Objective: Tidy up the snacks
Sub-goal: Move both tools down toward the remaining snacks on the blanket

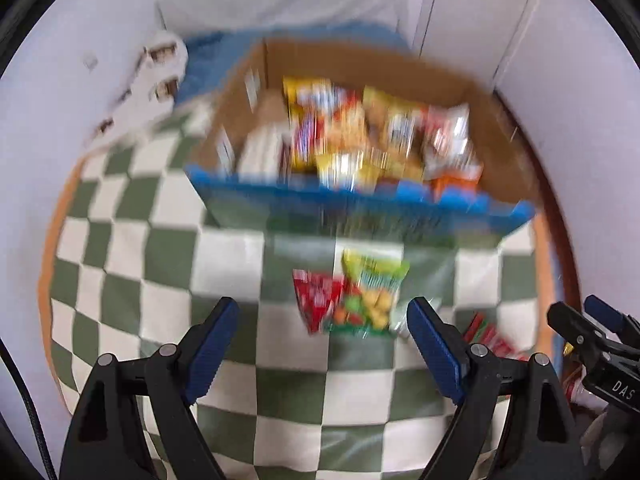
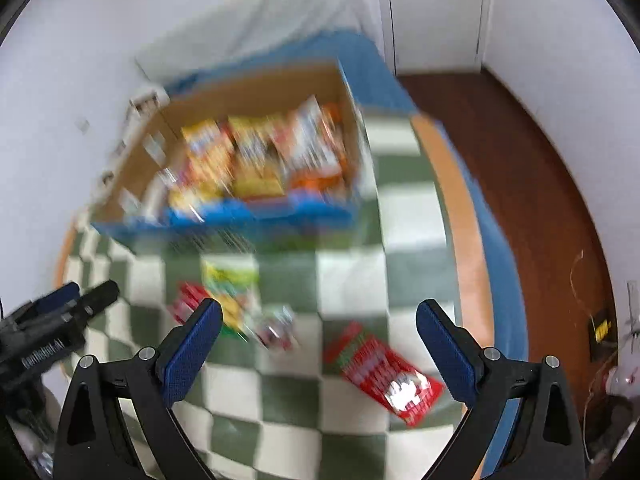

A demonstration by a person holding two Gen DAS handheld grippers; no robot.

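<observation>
Cardboard box (image 1: 400,68): open top, blue front edge, packed with blurred snack packets (image 1: 360,136); stands at the far side of the checkered cloth (image 1: 120,240), which covers a bed.

Loose packets on the cloth, in front of the box: a green packet (image 1: 372,292) with a small red packet (image 1: 318,296) touching its left side; both lie between box and left gripper (image 1: 322,328).

Right view only: a long red packet (image 2: 384,372) near the cloth's right edge, below the right gripper (image 2: 320,328), and a small blurred packet (image 2: 276,330) between it and the green one. The left view shows only a sliver of that red packet.

Fingers: both grippers spread wide, holding nothing, each hovering above the cloth.

Surroundings: white wall, white door (image 2: 436,12), brown floor (image 2: 540,200) in the right view.
</observation>
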